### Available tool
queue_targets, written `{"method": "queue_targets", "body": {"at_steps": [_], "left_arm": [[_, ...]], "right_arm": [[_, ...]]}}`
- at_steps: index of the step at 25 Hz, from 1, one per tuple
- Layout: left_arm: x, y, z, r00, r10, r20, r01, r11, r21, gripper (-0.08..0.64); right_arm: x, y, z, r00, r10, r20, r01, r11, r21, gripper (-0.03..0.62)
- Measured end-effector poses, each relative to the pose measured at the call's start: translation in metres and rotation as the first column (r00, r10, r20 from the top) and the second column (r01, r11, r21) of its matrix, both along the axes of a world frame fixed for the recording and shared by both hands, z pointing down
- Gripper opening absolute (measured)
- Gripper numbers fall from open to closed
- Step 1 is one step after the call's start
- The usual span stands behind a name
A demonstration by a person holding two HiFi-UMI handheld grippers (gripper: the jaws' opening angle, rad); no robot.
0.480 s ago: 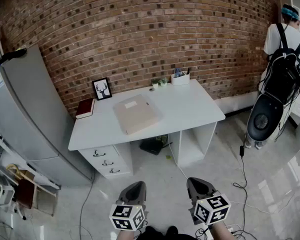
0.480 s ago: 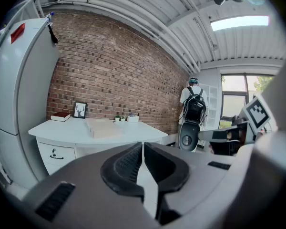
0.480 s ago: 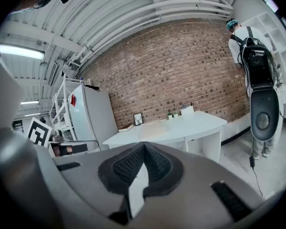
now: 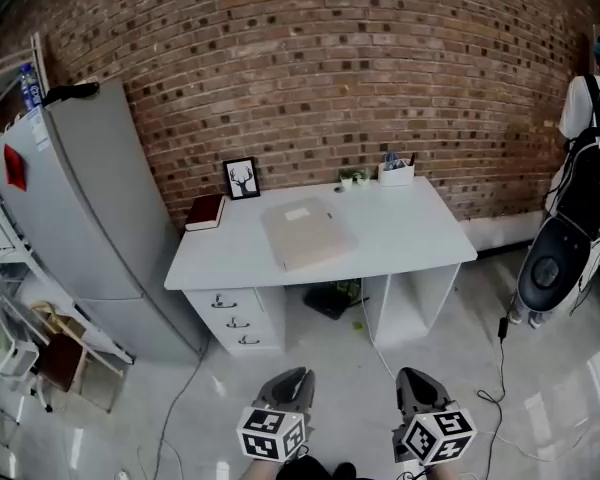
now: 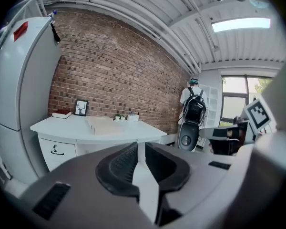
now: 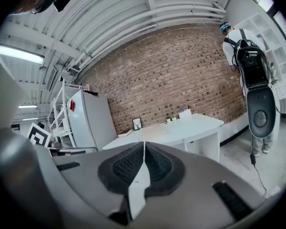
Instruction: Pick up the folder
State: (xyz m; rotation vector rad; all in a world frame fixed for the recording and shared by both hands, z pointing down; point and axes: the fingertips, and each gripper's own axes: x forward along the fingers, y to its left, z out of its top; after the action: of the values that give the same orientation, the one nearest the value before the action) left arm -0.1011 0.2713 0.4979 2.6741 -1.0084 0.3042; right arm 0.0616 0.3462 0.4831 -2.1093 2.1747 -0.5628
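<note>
So we're standing well back from the table point(image 4: 420, 238), and the folder point(image 4: 305, 233) is lying flat near the middle of it, way out ahead of both sets of fingers. Nothing is touching it yet. Its long axis runs pretty much away from us toward the brick wall, twisted just a bit, with a short edge facing our side.

The left fingers point(image 5: 120, 163) look like the better bet. The folder sits almost dead ahead of them, while from the right fingers point(image 6: 126, 167) it's ahead and off to the left. In the left gripper view it shows up just above the fingertips, far off on the tabletop. In the right gripper view we can't really pick it out.

Both pairs are pressed together with nothing between them. They're empty and hanging low over the floor, tips angled slightly down.

Our guess is that we have to close the gap to the table first. Then we spread the left pair before going for that near short edge.
</note>
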Motion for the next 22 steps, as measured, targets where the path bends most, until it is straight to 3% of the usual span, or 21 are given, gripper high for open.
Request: {"method": "queue_targets", "body": {"at_steps": [3, 6, 12, 22], "left_arm": [[-0.012, 0.003, -0.001, 0.999, -0.035, -0.009, 0.035, 0.999, -0.009, 0.029], [-0.022, 0.006, 0.000, 0.998, -0.057, -0.015, 0.057, 0.998, -0.023, 0.089], [-0.034, 0.006, 0.002, 0.994, -0.103, -0.027, 0.102, 0.994, -0.025, 0.137], [-0.044, -0.036, 0.000, 0.993, -0.107, -0.057, 0.108, 0.994, 0.005, 0.158]], "right_arm": [[-0.005, 0.002, 0.000, 1.000, -0.018, 0.021, 0.018, 1.000, -0.005, 0.036], [-0.010, 0.002, -0.001, 0.998, -0.043, 0.051, 0.043, 0.999, -0.006, 0.091], [-0.019, -0.002, 0.008, 0.990, -0.099, 0.100, 0.102, 0.995, -0.017, 0.167], [-0.021, -0.046, 0.008, 0.986, -0.095, 0.137, 0.097, 0.995, -0.004, 0.201]]}}
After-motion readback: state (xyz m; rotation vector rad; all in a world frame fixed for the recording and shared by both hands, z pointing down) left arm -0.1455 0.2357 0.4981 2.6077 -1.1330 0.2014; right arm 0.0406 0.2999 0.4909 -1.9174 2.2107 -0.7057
